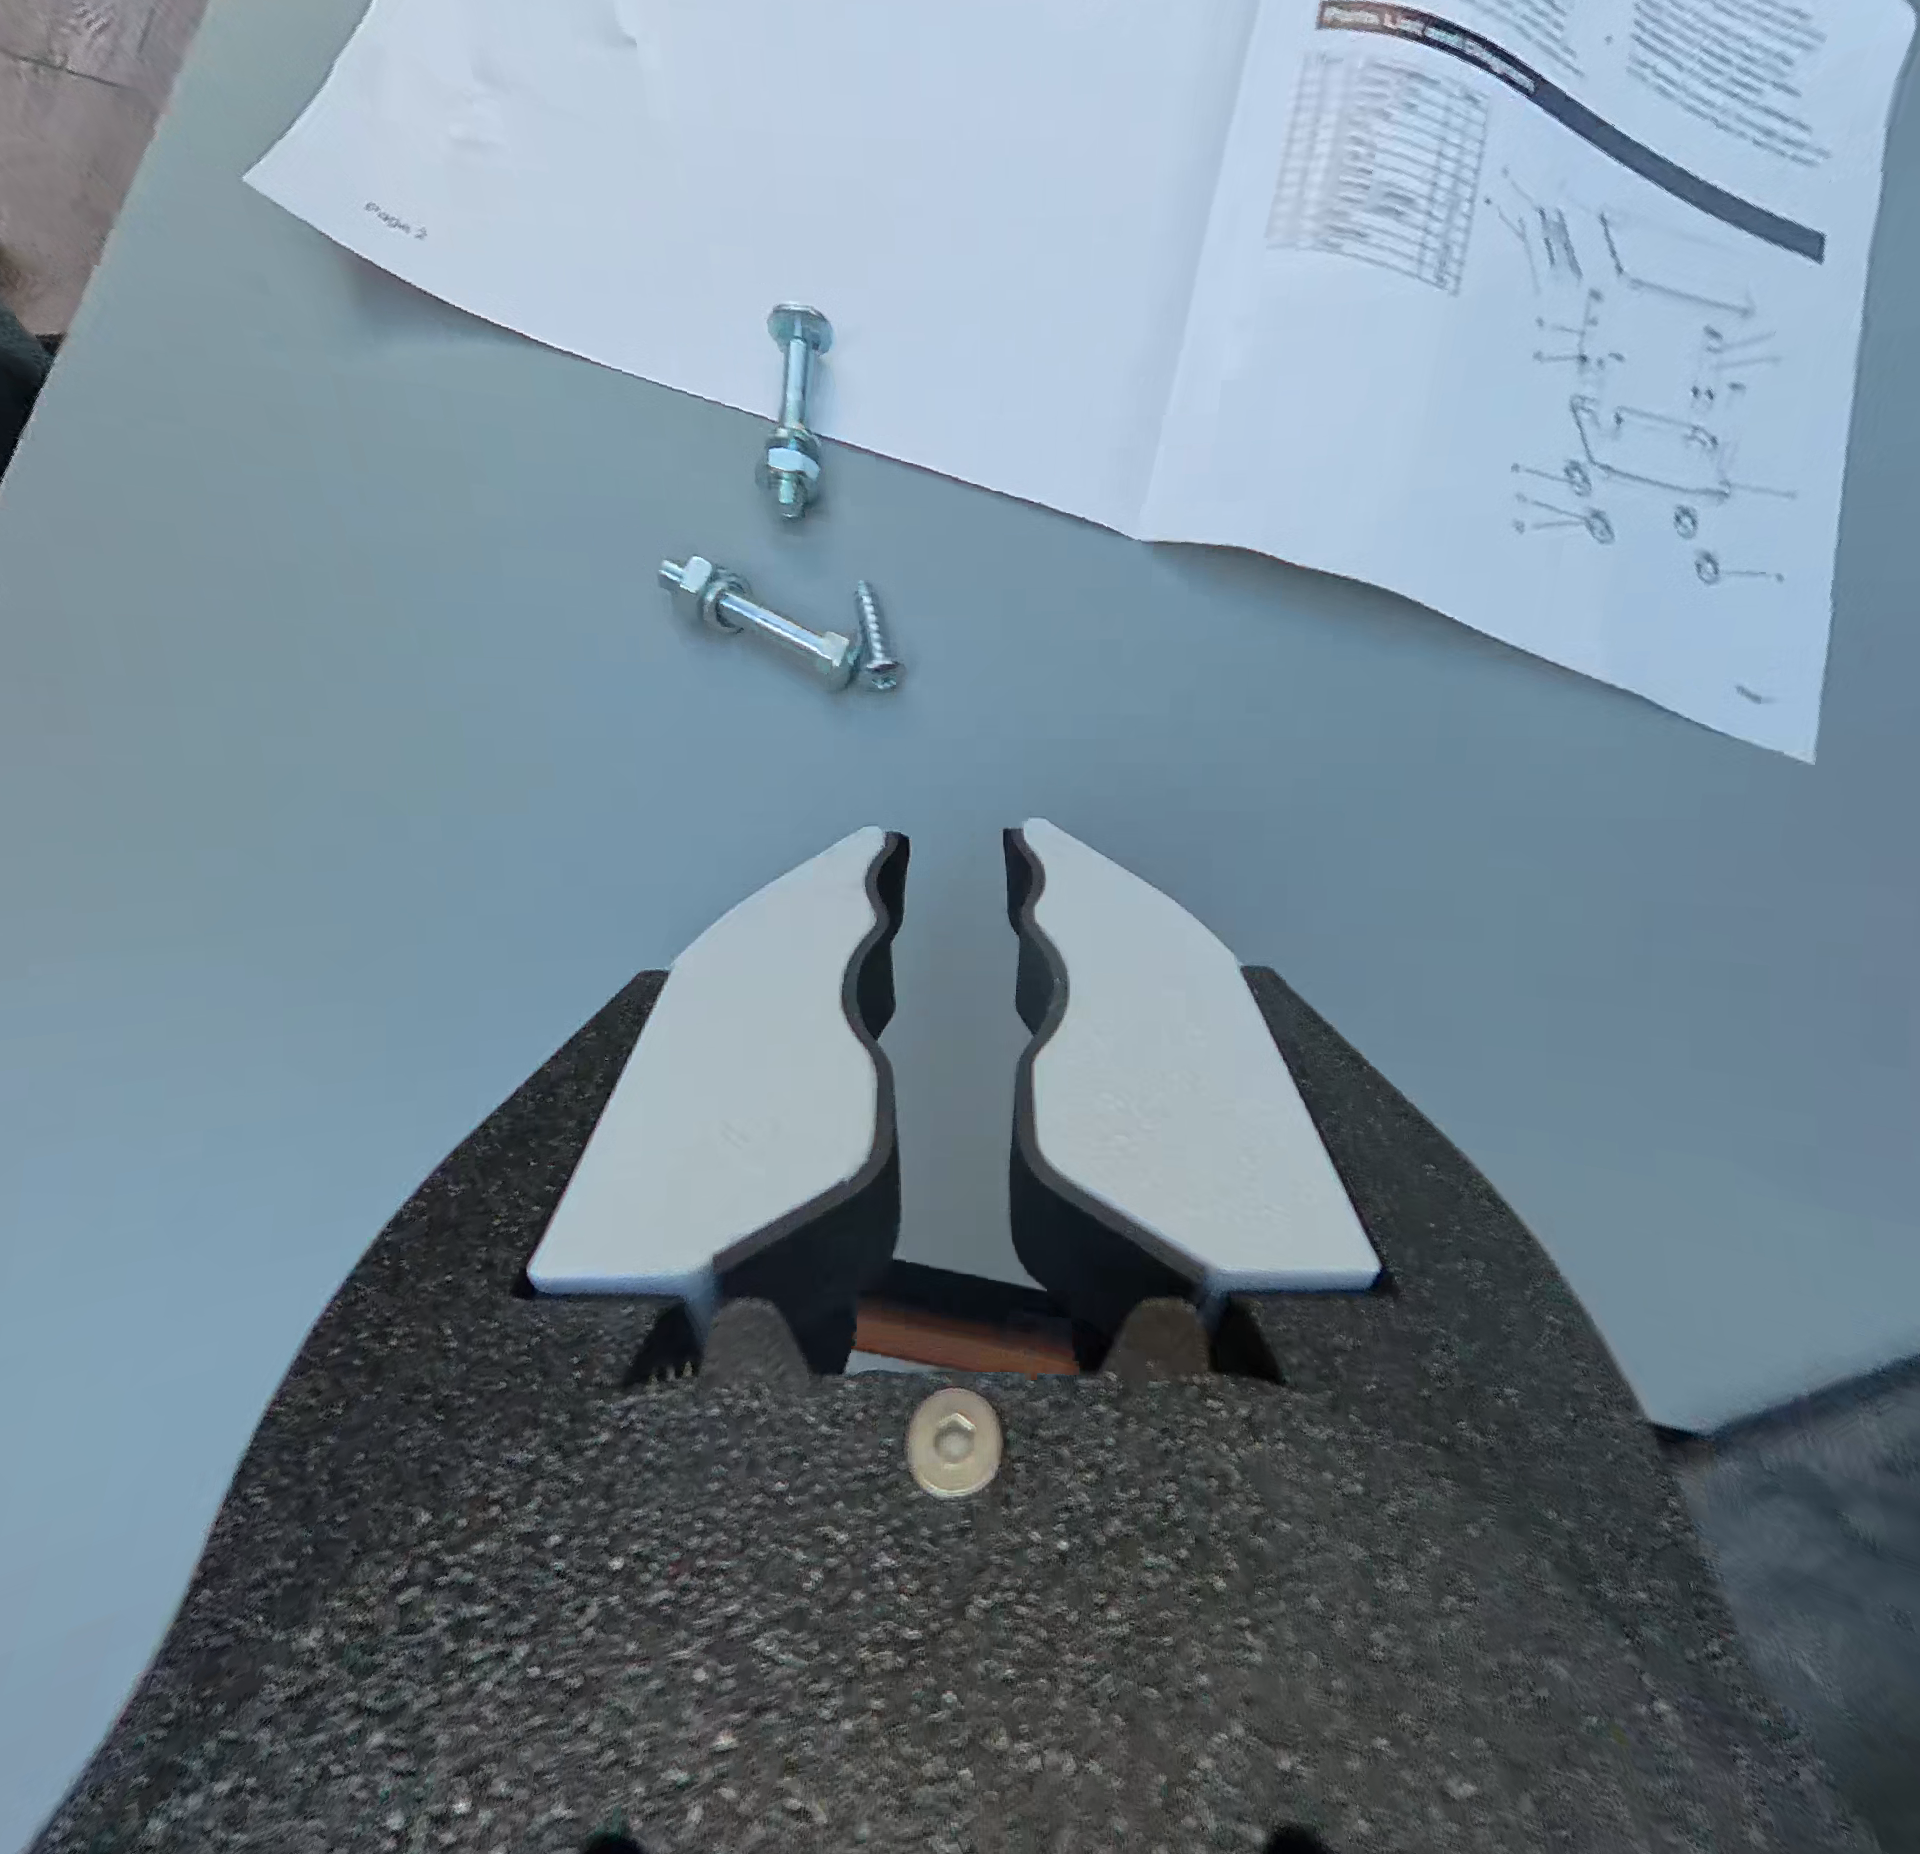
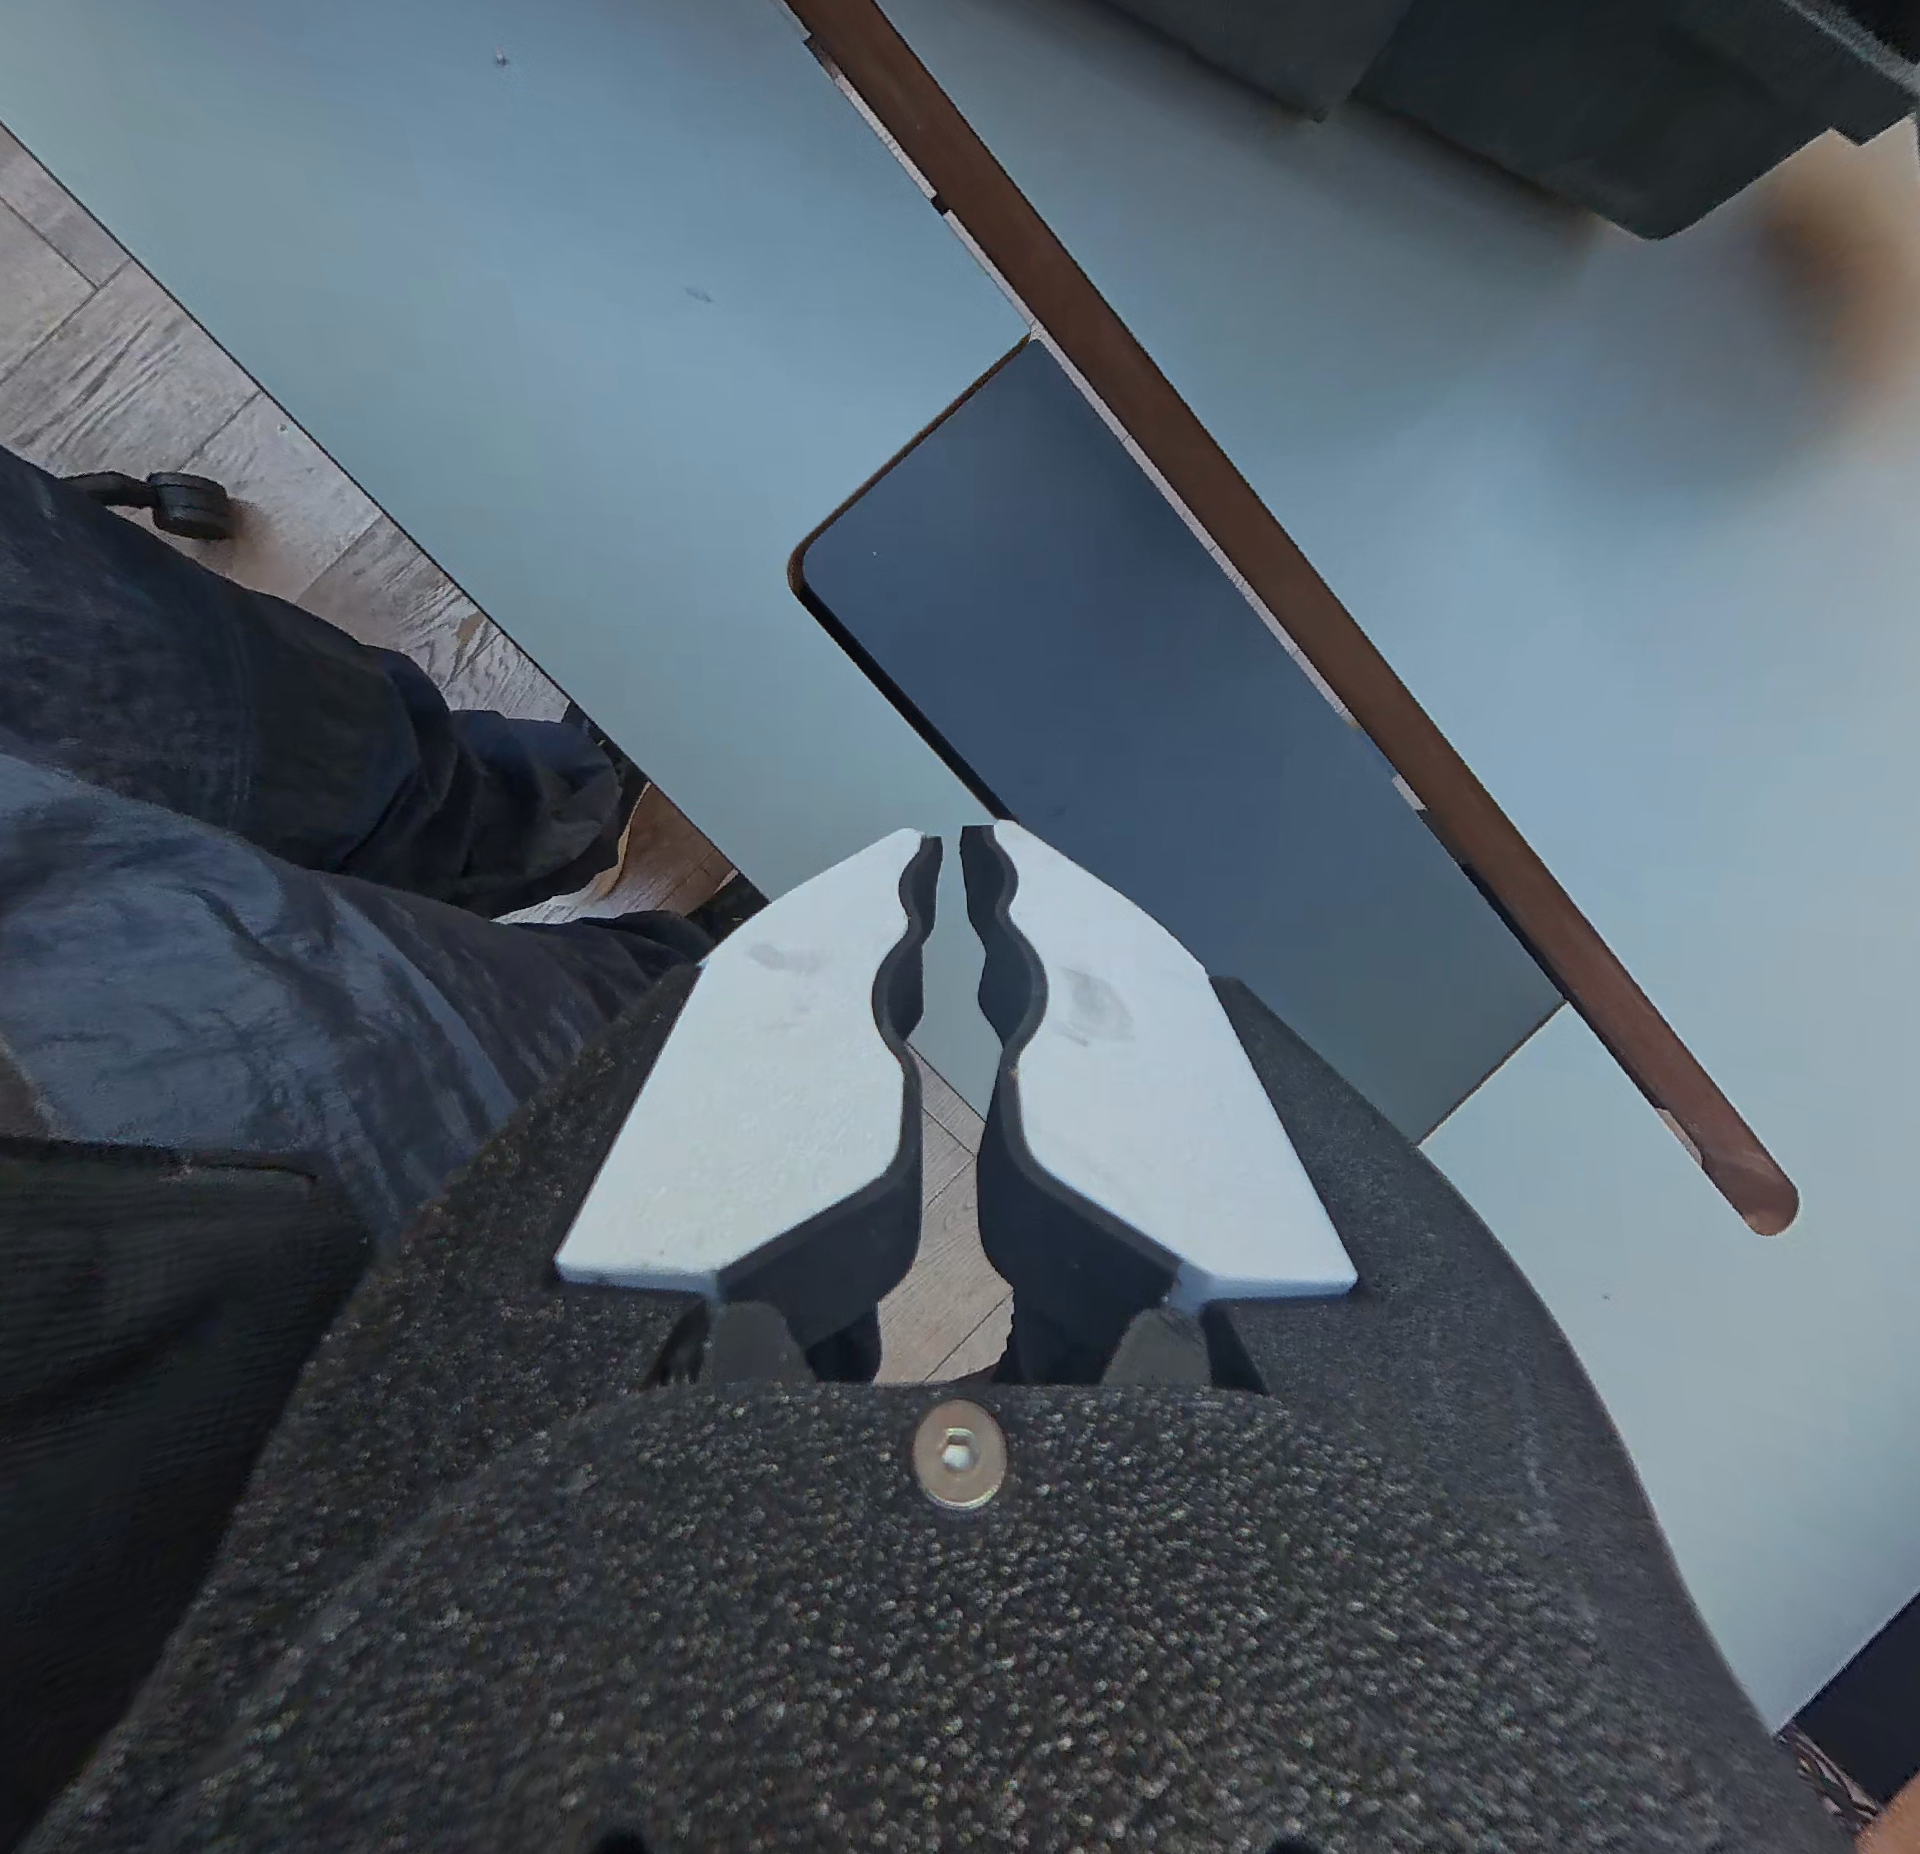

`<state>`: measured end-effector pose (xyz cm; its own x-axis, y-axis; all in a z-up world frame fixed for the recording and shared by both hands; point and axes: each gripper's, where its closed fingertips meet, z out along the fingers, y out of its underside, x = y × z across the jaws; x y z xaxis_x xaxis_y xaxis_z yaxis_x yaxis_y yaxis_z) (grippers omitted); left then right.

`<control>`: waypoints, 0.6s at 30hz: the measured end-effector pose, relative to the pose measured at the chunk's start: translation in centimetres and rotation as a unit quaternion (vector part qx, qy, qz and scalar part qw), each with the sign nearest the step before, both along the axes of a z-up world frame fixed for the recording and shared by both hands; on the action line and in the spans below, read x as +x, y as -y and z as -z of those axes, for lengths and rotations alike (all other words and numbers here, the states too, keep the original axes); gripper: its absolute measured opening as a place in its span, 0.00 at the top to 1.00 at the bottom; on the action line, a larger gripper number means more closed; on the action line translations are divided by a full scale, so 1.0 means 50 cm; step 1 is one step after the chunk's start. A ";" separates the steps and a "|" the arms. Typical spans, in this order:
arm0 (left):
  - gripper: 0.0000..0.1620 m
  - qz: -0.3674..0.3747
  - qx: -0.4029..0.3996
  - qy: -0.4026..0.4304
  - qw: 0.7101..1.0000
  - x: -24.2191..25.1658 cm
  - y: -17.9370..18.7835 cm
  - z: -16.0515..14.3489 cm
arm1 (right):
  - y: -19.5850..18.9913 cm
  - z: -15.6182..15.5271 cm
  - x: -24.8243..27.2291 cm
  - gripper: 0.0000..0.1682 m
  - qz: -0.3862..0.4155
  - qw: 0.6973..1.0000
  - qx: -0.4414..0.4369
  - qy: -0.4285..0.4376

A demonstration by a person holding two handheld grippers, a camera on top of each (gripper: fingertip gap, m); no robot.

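Note:
In the left wrist view, my left gripper (image 1: 954, 840) hovers over a grey table (image 1: 312, 765), its jaws a little apart and empty. Just ahead of it lie a silver bolt with a nut (image 1: 753, 620) and a small screw (image 1: 878, 635) touching the bolt's head. A second bolt with a nut (image 1: 790, 412) lies farther on, partly on an open printed booklet (image 1: 1039, 194). In the right wrist view, my right gripper (image 2: 951, 840) has its tips almost together with nothing between them. It is above the near end of a dark flat panel (image 2: 1143, 744) at the table's edge.
A long brown wooden strip (image 2: 1247, 557) lies diagonally along the dark panel on the grey table (image 2: 520, 298). A person's legs in dark trousers (image 2: 260, 869) are at the left over wood floor (image 2: 125, 370). A dark cushion (image 2: 1558, 38) sits at the top right, and a chair castor (image 2: 192, 500) is on the floor. Tip to tip, the grippers are about 60 cm apart.

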<state>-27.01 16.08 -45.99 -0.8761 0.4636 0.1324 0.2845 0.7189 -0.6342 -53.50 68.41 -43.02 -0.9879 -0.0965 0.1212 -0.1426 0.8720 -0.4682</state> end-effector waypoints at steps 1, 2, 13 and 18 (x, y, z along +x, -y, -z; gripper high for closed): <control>0.89 -0.017 -0.001 0.003 1.000 0.008 0.018 0.005 | 0.003 -0.004 0.000 0.97 0.002 1.000 0.000 -0.001; 0.89 -0.030 0.000 0.001 1.000 0.012 0.034 0.009 | 0.004 -0.008 -0.001 0.97 0.004 1.000 -0.001 -0.002; 0.85 -0.217 0.076 -0.019 0.973 0.048 0.147 0.064 | -0.045 -0.024 -0.003 0.97 0.036 0.999 0.020 -0.016; 0.80 -0.225 0.094 0.038 0.969 0.036 0.146 0.084 | -0.069 -0.025 0.000 0.97 0.054 0.998 0.028 -0.018</control>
